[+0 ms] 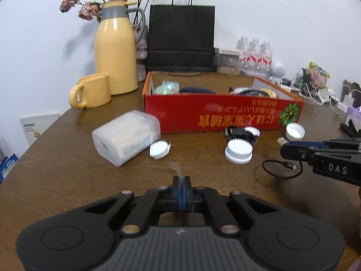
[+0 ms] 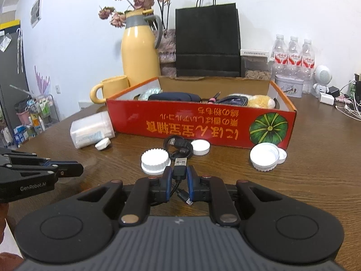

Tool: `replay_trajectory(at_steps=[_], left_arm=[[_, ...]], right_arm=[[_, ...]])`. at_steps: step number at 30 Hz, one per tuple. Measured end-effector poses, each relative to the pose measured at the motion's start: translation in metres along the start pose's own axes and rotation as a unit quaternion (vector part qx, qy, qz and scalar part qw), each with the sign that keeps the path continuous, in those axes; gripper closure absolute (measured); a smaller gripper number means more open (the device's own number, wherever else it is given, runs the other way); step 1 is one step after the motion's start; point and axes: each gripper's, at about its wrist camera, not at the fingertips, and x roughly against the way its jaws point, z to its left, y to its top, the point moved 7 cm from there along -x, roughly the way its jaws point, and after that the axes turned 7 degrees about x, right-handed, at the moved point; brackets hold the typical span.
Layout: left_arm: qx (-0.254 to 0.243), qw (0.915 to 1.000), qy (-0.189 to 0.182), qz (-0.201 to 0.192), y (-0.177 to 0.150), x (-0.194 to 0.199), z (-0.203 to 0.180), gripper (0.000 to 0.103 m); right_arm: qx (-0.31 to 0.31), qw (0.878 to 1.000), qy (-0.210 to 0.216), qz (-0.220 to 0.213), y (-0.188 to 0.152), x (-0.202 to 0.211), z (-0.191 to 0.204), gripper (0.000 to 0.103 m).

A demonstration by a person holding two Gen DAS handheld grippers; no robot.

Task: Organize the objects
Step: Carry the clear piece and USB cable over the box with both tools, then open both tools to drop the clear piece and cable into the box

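A red cardboard box [image 1: 223, 115] [image 2: 200, 124] holding several items stands on the brown table. My right gripper [image 2: 179, 172] is shut on a short black USB cable [image 2: 179, 166] just above the table; the cable's loop [image 1: 282, 169] hangs below it in the left wrist view. My left gripper [image 1: 181, 181] is shut with a thin clear scrap between its tips, low over the table; it shows at the left of the right wrist view [image 2: 67, 169]. White caps [image 1: 238, 150] [image 2: 264, 155], a coiled black cable [image 2: 180, 145] and a plastic container [image 1: 126, 135] lie before the box.
A yellow jug [image 1: 116, 52], yellow mug [image 1: 92, 93] and black paper bag [image 1: 180, 38] stand behind the box. Water bottles [image 2: 293, 54], a white speaker [image 2: 322, 76] and chargers with cables [image 1: 315, 92] crowd the right. A small white case [image 1: 159, 149] lies by the container.
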Motion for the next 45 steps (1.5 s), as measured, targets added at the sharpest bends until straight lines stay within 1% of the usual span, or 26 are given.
replay_trajectory(at_steps=[5, 10, 20, 26, 32, 36, 45], left_arm=[[0.003, 0.9998, -0.003, -0.020, 0.016, 0.006, -0.004, 0.102], [-0.002, 0.9991, -0.009, -0.041, 0.037, 0.005, -0.013, 0.102], [-0.014, 0.9959, -0.027, -0.085, 0.090, -0.007, -0.037, 0.102], [-0.015, 0.9941, -0.026, -0.104, 0.123, -0.024, -0.049, 0.102], [-0.010, 0.9940, -0.024, -0.106, 0.146, -0.050, -0.053, 0.102], [-0.009, 0.9939, -0.022, -0.107, 0.158, -0.066, -0.056, 0.102], [-0.010, 0.9953, -0.015, -0.095, 0.176, -0.111, -0.064, 0.102]], right_arm=[[-0.004, 1.000, 0.000, -0.011, 0.005, 0.001, -0.003, 0.088], [-0.003, 1.000, -0.002, -0.031, 0.020, 0.005, -0.007, 0.088], [0.009, 0.997, -0.011, -0.070, 0.061, -0.001, -0.015, 0.088], [0.013, 0.995, -0.022, -0.093, 0.089, -0.011, -0.024, 0.088], [0.013, 0.994, -0.036, -0.106, 0.111, -0.028, -0.037, 0.088], [0.009, 0.994, -0.043, -0.104, 0.121, -0.046, -0.047, 0.088], [-0.001, 0.993, -0.066, -0.094, 0.126, -0.081, -0.070, 0.088]])
